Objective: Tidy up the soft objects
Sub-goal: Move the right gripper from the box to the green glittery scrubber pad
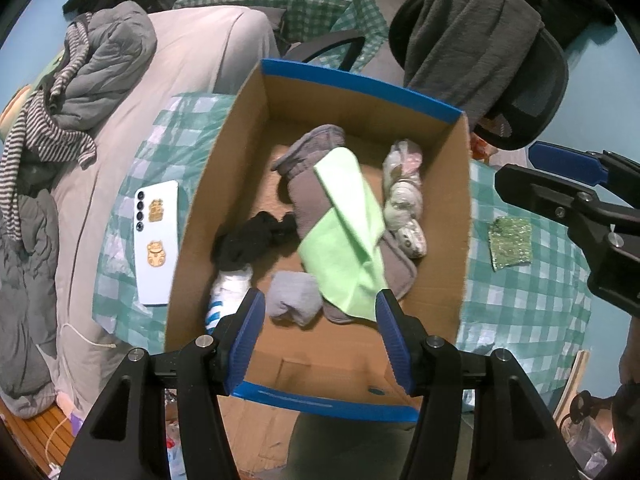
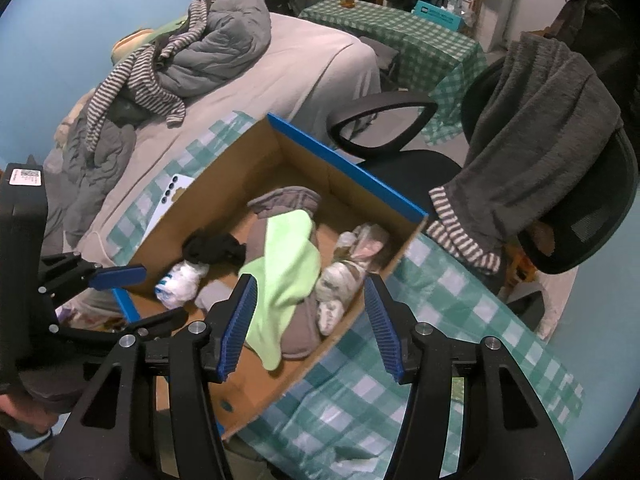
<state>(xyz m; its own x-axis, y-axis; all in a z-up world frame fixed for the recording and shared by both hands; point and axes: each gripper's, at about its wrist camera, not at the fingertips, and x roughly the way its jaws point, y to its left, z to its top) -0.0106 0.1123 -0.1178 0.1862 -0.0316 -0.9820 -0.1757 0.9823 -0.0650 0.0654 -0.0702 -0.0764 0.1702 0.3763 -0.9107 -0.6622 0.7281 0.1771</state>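
An open cardboard box (image 1: 452, 216) with blue rims stands on a green checked cloth; it also shows in the right wrist view (image 2: 224, 184). Inside lie a light green cloth (image 1: 348, 224) (image 2: 286, 264) draped over a grey-brown cloth (image 1: 308, 196), a black sock (image 1: 244, 240), a white-and-blue sock (image 1: 228, 292), a grey sock ball (image 1: 292, 296) and patterned rolled socks (image 1: 404, 200) (image 2: 340, 280). My left gripper (image 1: 320, 336) is open and empty above the box's near end. My right gripper (image 2: 308, 324) is open and empty above the box's right side. A small green glittery pouch (image 1: 512, 244) lies on the cloth right of the box.
A white phone (image 1: 156, 240) lies left of the box. A bed (image 1: 192, 52) with grey and striped clothes is at left. An office chair (image 2: 580, 200) draped with a grey garment stands behind the box. A second checked table (image 2: 420, 36) is farther back.
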